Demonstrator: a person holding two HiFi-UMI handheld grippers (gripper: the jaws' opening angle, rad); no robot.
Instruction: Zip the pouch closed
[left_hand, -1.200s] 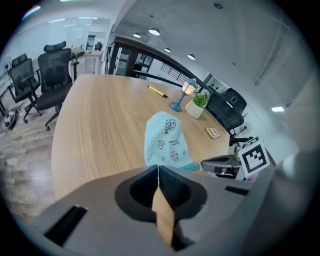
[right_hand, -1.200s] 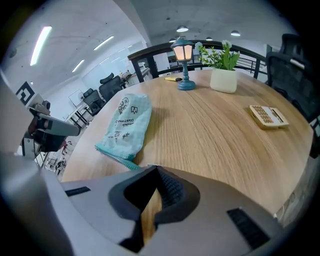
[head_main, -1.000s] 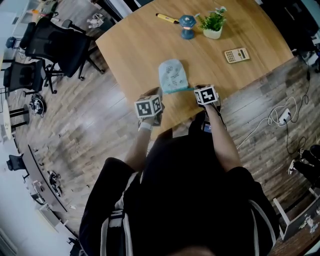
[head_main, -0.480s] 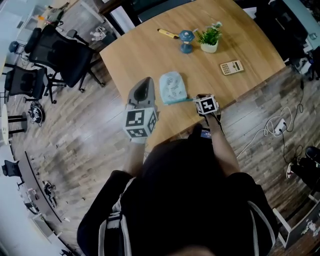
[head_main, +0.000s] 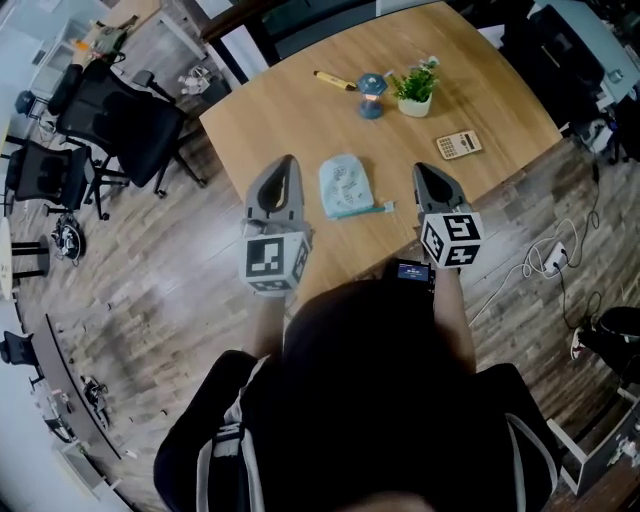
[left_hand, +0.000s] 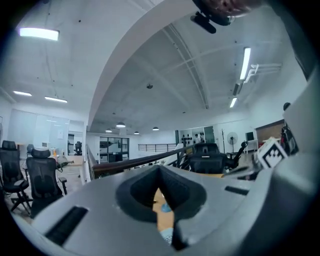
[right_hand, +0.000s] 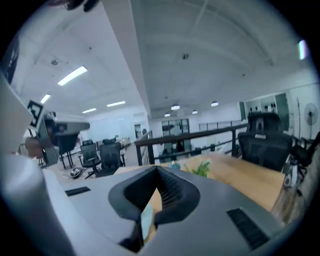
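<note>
left gripper (head_main: 287, 165) jaws pressed together, empty | right gripper (head_main: 428, 175) jaws pressed together, empty | pouch (head_main: 345, 185) flat on table (head_main: 290, 110) between both, untouched

Pale blue pouch (head_main: 346, 185) lies flat on the table (head_main: 290, 110), teal zipper (head_main: 362, 210) edge nearest.

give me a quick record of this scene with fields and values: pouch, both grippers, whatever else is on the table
pouch: light blue, flat on the table near its front edge, touched by neither gripper
zipper: teal strip along the pouch's near edge; closed or not, cannot tell
left gripper: jaws together, empty, raised at the pouch's left
right gripper: jaws together, empty, raised at the pouch's right
other things: calculator, potted plant, blue object, yellow pen
</note>
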